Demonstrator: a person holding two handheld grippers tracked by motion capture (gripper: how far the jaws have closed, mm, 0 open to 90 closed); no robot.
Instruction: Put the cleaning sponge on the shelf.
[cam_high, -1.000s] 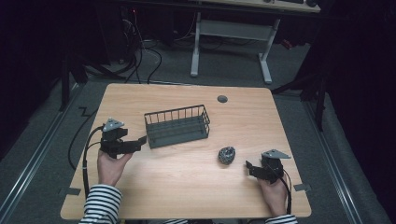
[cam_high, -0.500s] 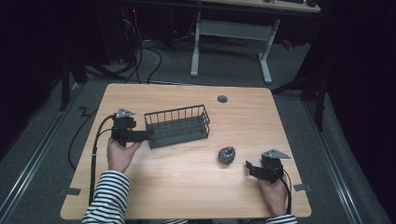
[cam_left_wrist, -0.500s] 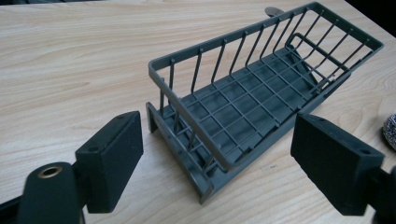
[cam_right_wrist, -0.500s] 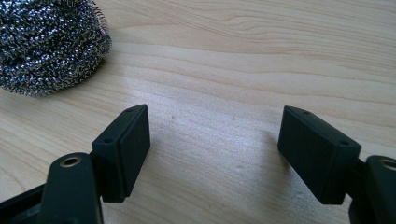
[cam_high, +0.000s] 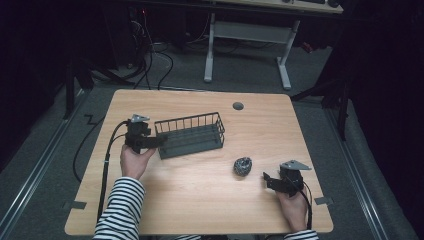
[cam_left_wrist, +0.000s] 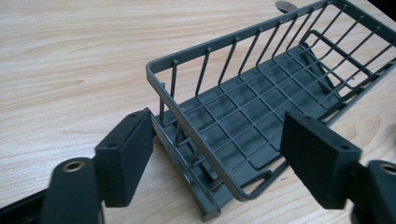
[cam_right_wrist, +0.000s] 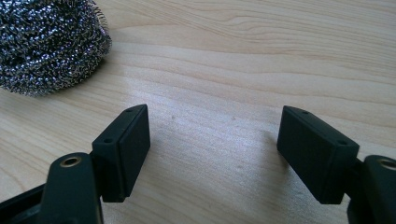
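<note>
A dark grey wire basket (cam_high: 190, 135) stands on the wooden table (cam_high: 200, 205), left of centre. My left gripper (cam_high: 159, 141) is at its left end. In the left gripper view the basket's end wall (cam_left_wrist: 187, 140) lies between the two pads (cam_left_wrist: 128, 158), which stand apart from it. Those jaws have just been closing around that end, and the gripper (cam_left_wrist: 217, 135) is still open. A steel wool scourer (cam_high: 243, 166) lies to the basket's right. My right gripper (cam_high: 267, 180) rests just right of the scourer (cam_right_wrist: 46, 42), open (cam_right_wrist: 215, 121) over bare wood.
A small round grey grommet (cam_high: 238, 106) sits in the tabletop near the far edge. The left gripper's cable (cam_high: 107, 160) trails off the table's left side. Beyond the table stands another desk's white frame (cam_high: 245, 35), with loose cables (cam_high: 150, 65) on the floor.
My left gripper has moved right and forward up to the basket's left end, and its jaws have narrowed around it. The right gripper, basket and scourer have stayed put.
</note>
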